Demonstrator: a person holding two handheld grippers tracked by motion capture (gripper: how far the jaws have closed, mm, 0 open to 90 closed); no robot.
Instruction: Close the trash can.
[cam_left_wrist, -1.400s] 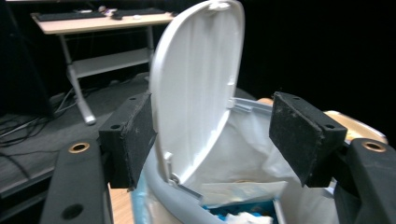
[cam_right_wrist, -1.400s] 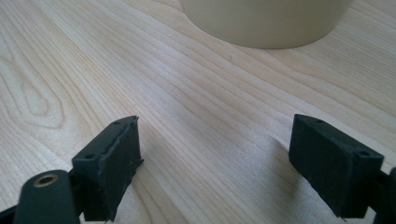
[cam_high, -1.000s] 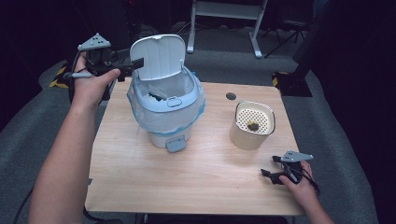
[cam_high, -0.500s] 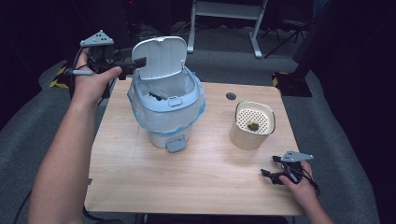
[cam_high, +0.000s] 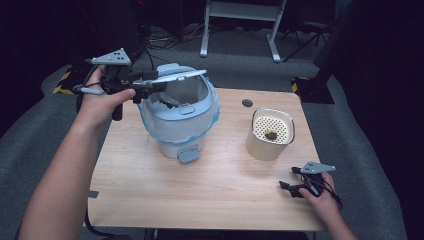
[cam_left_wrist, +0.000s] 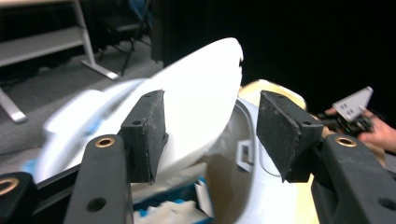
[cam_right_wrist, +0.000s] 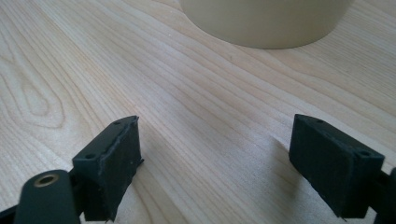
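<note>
the left gripper (cam_high: 150, 86) is raised at the far left rim of a pale blue-and-white lidded bin (cam_high: 180, 120), its jaws spread wide with the hinged lid (cam_high: 177, 76) lying between and just ahead of them; in the left gripper view the white lid (cam_left_wrist: 196, 102) is blurred and crosses the gap nearer one pad (cam_left_wrist: 148, 135), but whether it touches that pad cannot be told. the lid looks like thin, light, stiff plastic on a hinge, likely smooth and slippery, so the free edge nearest the jaws seems the best place to pinch, guiding it gently rather than forcing the hinge. the bin's liner looks soft and crinkly. the right gripper (cam_high: 295, 187) rests low on the wooden table (cam_high: 210, 195), jaws apart and empty, with a cream perforated container (cam_high: 270, 134) just beyond its tips, its base (cam_right_wrist: 266, 23) ahead of the open jaws.
</note>
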